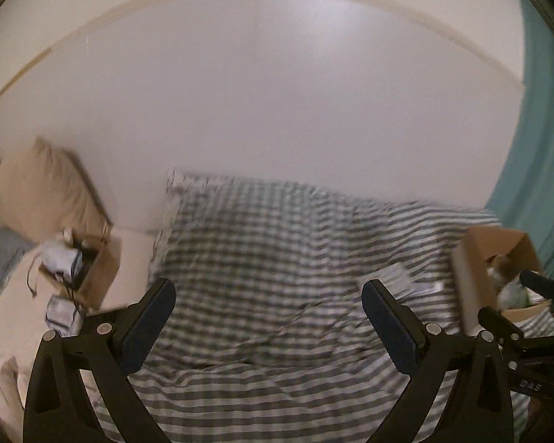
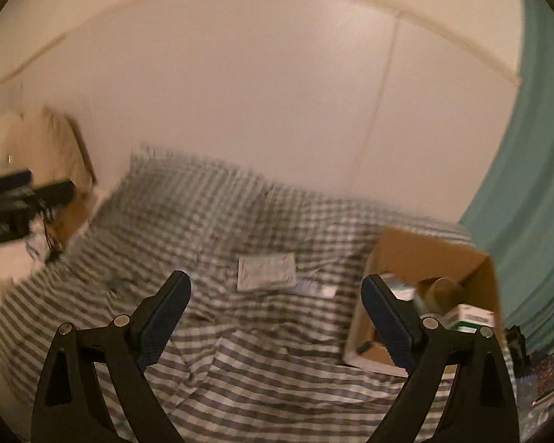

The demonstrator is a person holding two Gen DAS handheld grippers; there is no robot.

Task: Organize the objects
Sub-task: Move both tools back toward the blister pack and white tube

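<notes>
Both views are blurred. My left gripper (image 1: 269, 295) hovers open over a grey-and-white checked bedcover (image 1: 277, 229), with nothing between its fingers. To its left sits an open cardboard box (image 1: 99, 269) stuffed with white bags and black cables. A small patterned pack (image 1: 61, 313) lies beside it. My right gripper (image 2: 277, 280) is also open and empty above the bedcover (image 2: 203, 221). A flat white packet (image 2: 266, 271) lies just beyond its fingertips. At its right stands a second open cardboard box (image 2: 424, 254) holding a green-and-white carton (image 2: 472, 317) and a round container (image 2: 439, 288).
A beige pillow (image 1: 44, 192) leans against the white wall behind the left box. A teal curtain (image 2: 535, 147) hangs along the right side. The other gripper shows at each view's edge: the right one (image 1: 528, 306) and the left one (image 2: 26, 195).
</notes>
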